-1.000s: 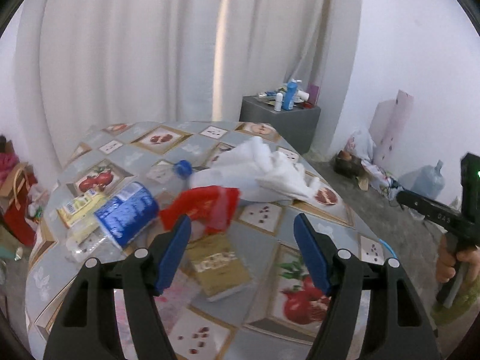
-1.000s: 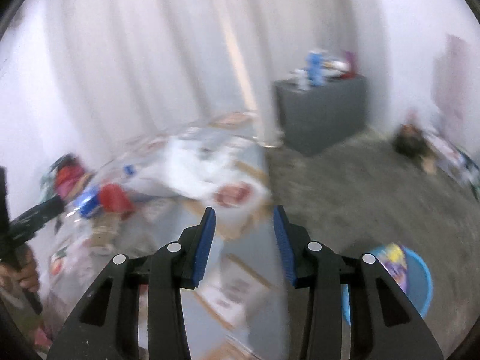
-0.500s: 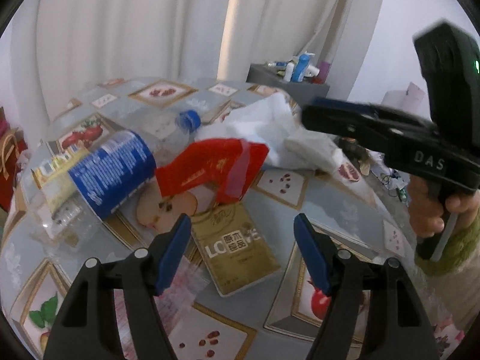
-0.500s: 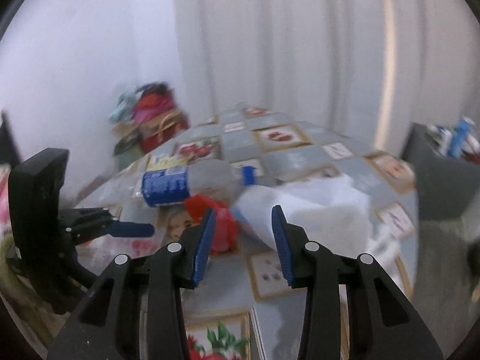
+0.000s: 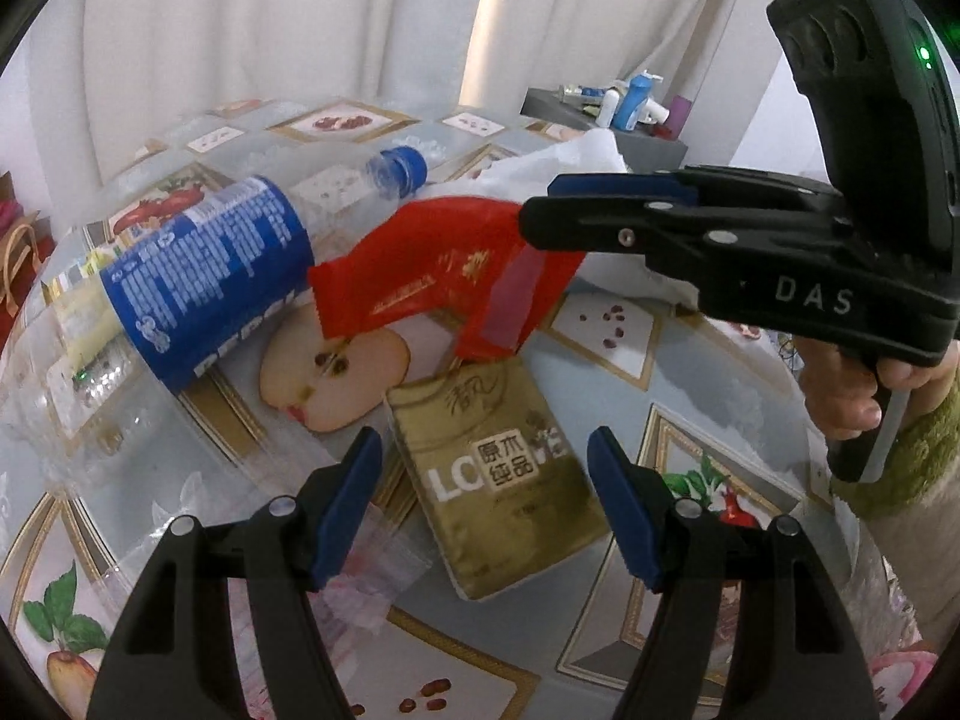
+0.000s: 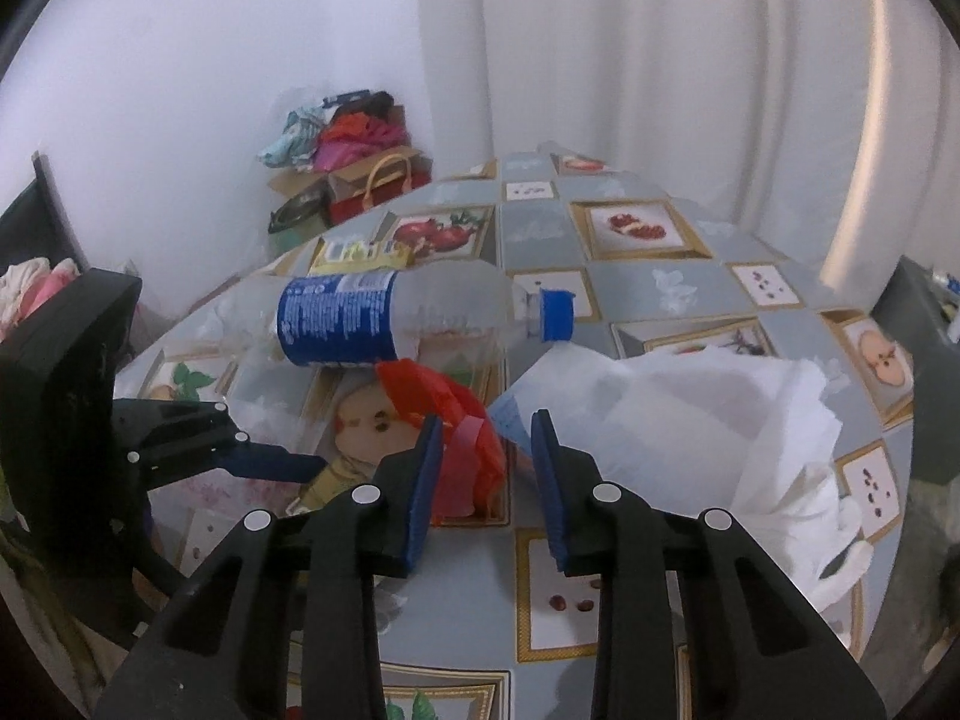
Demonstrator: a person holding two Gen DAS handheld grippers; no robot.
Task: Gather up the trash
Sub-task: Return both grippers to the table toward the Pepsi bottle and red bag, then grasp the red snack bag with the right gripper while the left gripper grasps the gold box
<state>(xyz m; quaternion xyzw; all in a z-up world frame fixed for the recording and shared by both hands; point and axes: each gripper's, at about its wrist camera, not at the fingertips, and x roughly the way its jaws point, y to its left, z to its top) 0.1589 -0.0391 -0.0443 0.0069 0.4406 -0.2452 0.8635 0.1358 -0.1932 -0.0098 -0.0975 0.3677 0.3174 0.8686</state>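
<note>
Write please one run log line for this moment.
left gripper: open, over gold packet | right gripper: open, at red wrapper | bottle, white bag: on table

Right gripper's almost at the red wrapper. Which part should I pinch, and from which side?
Pinch the raised, crumpled end of the red wrapper nearest the right gripper, coming straight ahead along the table. That end stands up off the surface and lies between the open jaws, while its far end tucks against the bottle.
</note>
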